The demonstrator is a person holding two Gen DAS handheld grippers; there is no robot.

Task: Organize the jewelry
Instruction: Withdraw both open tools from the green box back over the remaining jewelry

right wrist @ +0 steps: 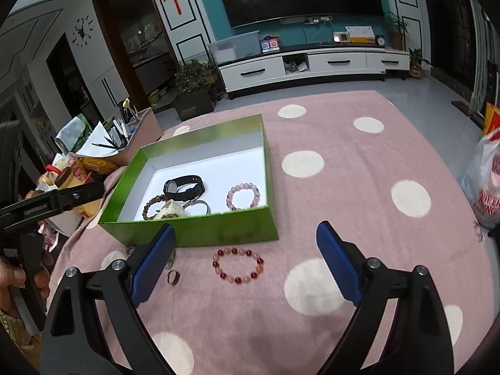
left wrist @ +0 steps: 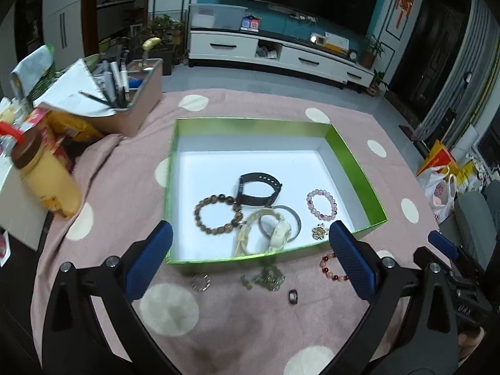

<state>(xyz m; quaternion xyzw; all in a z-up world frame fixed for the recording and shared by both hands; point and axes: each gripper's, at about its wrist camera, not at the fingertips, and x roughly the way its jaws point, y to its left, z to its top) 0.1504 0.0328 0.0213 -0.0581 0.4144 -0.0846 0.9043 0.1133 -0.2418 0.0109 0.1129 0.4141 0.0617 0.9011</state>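
Now we hold both the left gripper point(left wrist: 250, 243) and right gripper point(right wrist: 245, 243) wide open and empty before the green cardboard box point(right wrist: 200, 231); a red beaded bracelet point(right wrist: 238, 265) lies outside.

Green box point(right wrist: 200, 231), pink white-dotted cloth point(right wrist: 359, 218), red bead bracelet point(right wrist: 238, 265)

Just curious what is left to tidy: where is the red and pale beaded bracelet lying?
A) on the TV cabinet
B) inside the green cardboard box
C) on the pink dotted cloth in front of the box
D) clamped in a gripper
C: the red and pale beaded bracelet lies on the pink dotted cloth, outside the green cardboard box's front wall, with both grippers open.
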